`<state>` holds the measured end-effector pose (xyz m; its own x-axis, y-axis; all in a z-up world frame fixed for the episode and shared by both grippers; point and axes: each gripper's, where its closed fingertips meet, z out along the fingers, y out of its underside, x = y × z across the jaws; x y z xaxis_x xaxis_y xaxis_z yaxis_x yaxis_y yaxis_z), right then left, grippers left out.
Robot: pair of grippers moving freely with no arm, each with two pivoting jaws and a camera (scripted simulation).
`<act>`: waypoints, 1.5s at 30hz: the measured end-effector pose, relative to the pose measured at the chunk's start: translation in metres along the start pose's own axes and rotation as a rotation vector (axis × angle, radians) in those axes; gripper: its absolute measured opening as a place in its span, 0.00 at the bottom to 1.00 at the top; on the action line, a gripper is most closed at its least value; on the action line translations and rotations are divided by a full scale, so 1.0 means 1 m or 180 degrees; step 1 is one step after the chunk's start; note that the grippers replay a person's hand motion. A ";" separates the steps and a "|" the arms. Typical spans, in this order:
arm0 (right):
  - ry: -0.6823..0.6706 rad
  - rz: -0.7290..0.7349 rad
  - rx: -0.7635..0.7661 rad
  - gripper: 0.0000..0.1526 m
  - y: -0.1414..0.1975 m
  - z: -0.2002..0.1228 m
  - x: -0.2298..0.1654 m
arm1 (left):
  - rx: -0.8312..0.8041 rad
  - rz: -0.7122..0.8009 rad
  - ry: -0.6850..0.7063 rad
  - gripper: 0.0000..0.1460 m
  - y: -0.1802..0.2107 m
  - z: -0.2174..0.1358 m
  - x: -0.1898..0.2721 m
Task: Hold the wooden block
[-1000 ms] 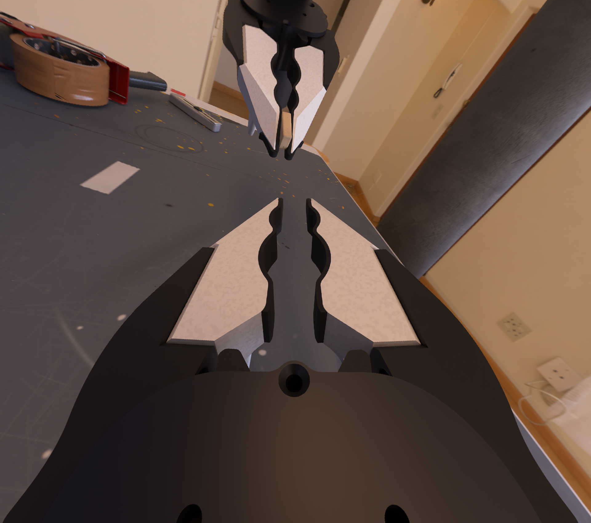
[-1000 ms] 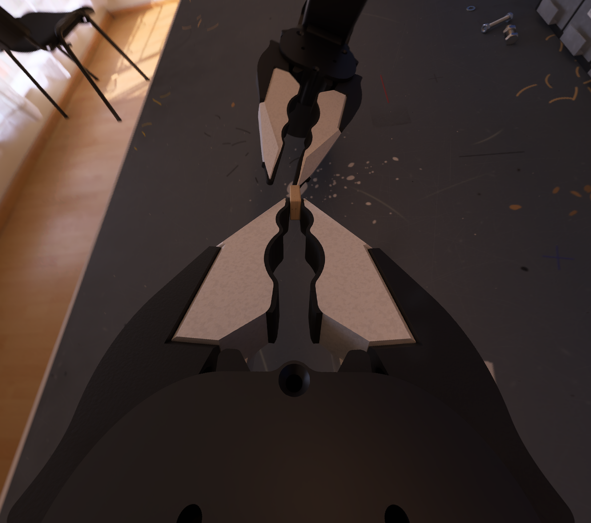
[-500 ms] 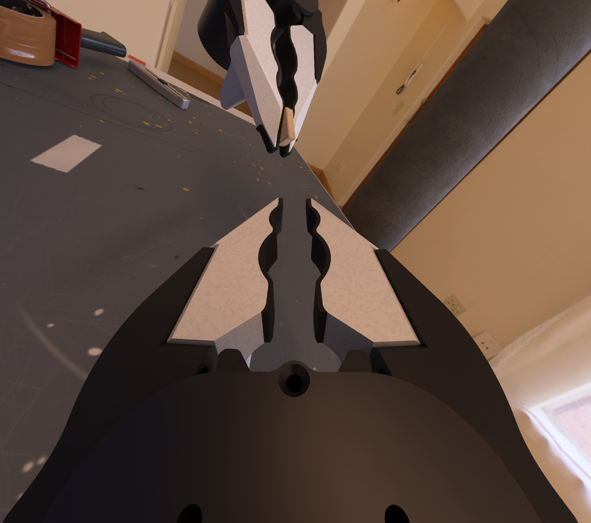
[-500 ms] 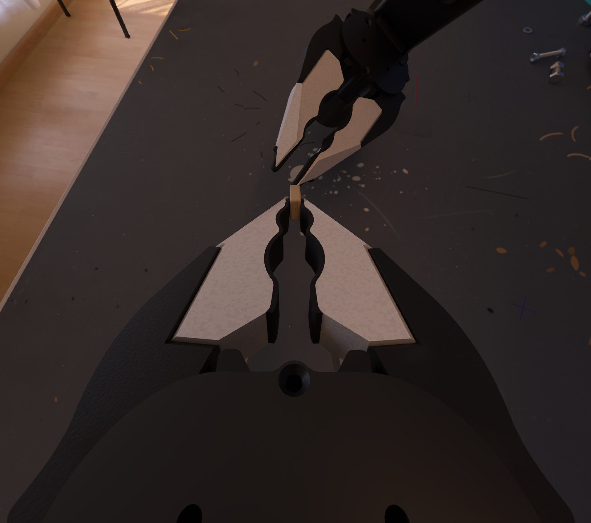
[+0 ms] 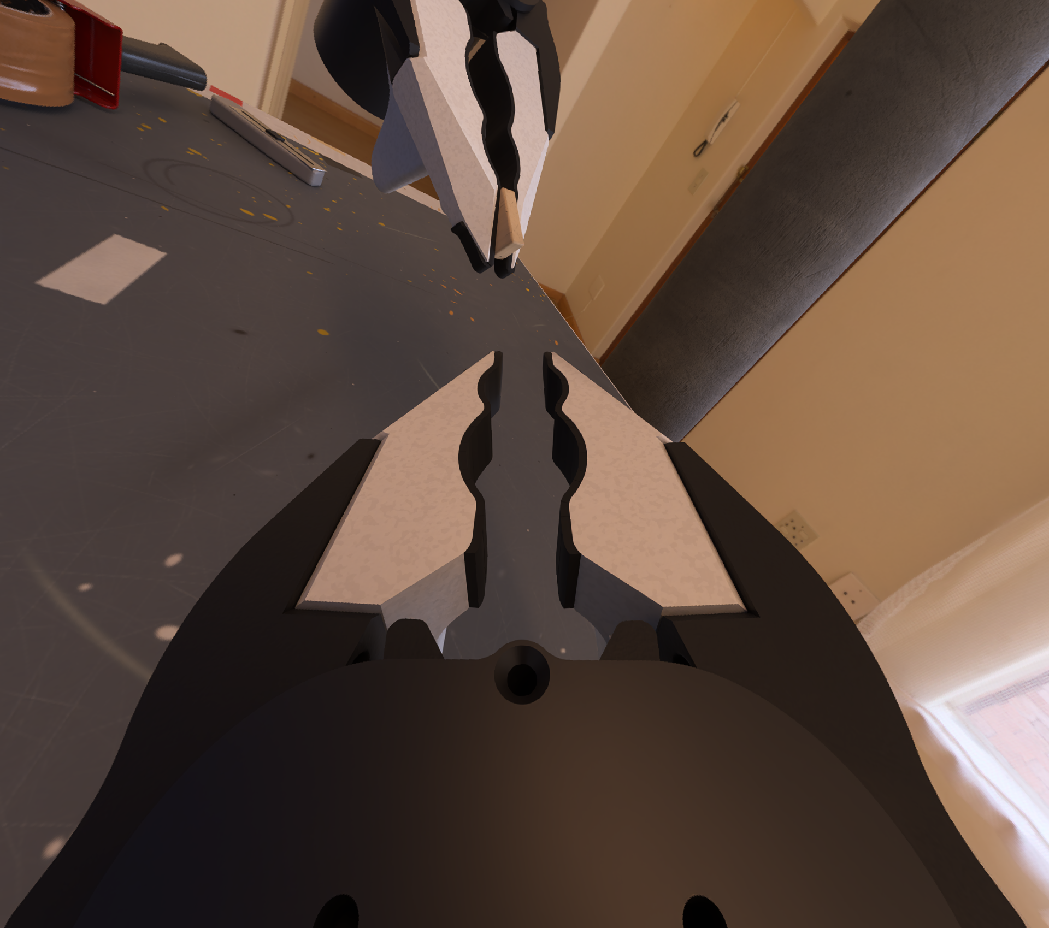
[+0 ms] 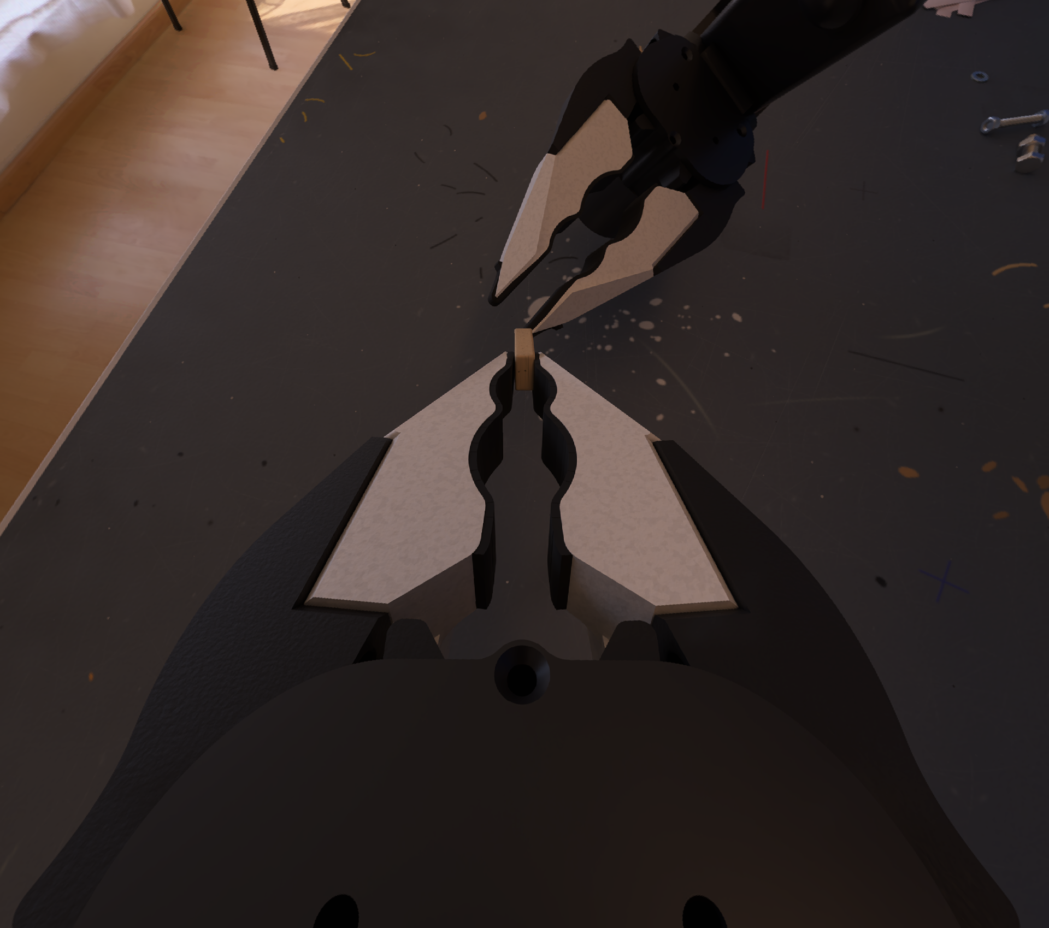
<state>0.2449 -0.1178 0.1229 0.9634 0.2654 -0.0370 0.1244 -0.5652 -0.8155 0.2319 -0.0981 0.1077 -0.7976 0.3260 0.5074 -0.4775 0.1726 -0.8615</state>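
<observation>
Looking along your left tool [image 5: 521,356], its tips stand apart, empty, above the table [image 5: 170,390]. Right view: your right tool [image 6: 522,359] pinches the block [image 6: 523,361] aloft. Hold achieved; just maintain it.

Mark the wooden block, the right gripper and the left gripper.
wooden block [image 6: 523,361]: right wrist view, its tan front face.
right gripper [image 6: 523,355]: right wrist view, between its fingertips.
left gripper [image 5: 521,353]: left wrist view, between its fingertips.
</observation>
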 end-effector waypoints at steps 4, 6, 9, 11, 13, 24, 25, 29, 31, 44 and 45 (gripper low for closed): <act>-0.0042 -0.0066 -0.0040 0.03 0.001 0.000 0.000 | -0.0020 -0.0023 0.0022 0.09 0.001 0.001 0.000; -0.0058 -0.0092 -0.0058 0.03 0.001 0.001 0.000 | -0.0023 -0.0034 0.0027 0.09 0.001 0.001 -0.001; -0.0092 -0.0122 -0.0083 0.03 0.001 0.001 0.000 | -0.0032 -0.0041 0.0030 0.09 0.002 0.001 -0.001; -0.0119 -0.0138 -0.0099 0.03 0.001 0.001 0.000 | -0.0043 -0.0044 0.0032 0.10 0.002 0.001 -0.001; -0.0143 -0.0142 -0.0113 0.03 0.002 0.001 0.000 | -0.0049 -0.0044 0.0019 0.10 0.003 0.001 -0.001; -0.0219 -0.0168 -0.0106 0.03 0.005 0.001 -0.003 | -0.0114 0.0018 -0.0023 0.09 0.005 0.004 -0.002; -0.0231 -0.0172 -0.0104 0.03 0.005 0.001 -0.003 | -0.0122 0.0021 -0.0026 0.09 0.006 0.004 -0.002; -0.0274 -0.0220 -0.0106 0.03 0.005 0.001 -0.004 | -0.0139 0.0021 -0.0012 0.09 0.006 0.005 -0.001; -0.0290 -0.0243 -0.0089 0.03 0.004 0.001 -0.004 | -0.0130 0.0017 -0.0006 0.09 0.006 0.005 -0.001; -0.0254 -0.0371 0.0200 0.03 0.003 0.001 -0.005 | -0.0119 -0.0039 0.0084 0.09 0.005 0.004 0.001; -0.0241 -0.0387 0.0209 0.03 0.003 0.001 -0.005 | -0.0120 -0.0039 0.0093 0.09 0.005 0.004 0.001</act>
<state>0.2399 -0.1197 0.1202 0.9213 0.3882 0.0230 0.2208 -0.4737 -0.8526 0.2272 -0.1006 0.1038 -0.7805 0.3505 0.5176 -0.4725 0.2115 -0.8556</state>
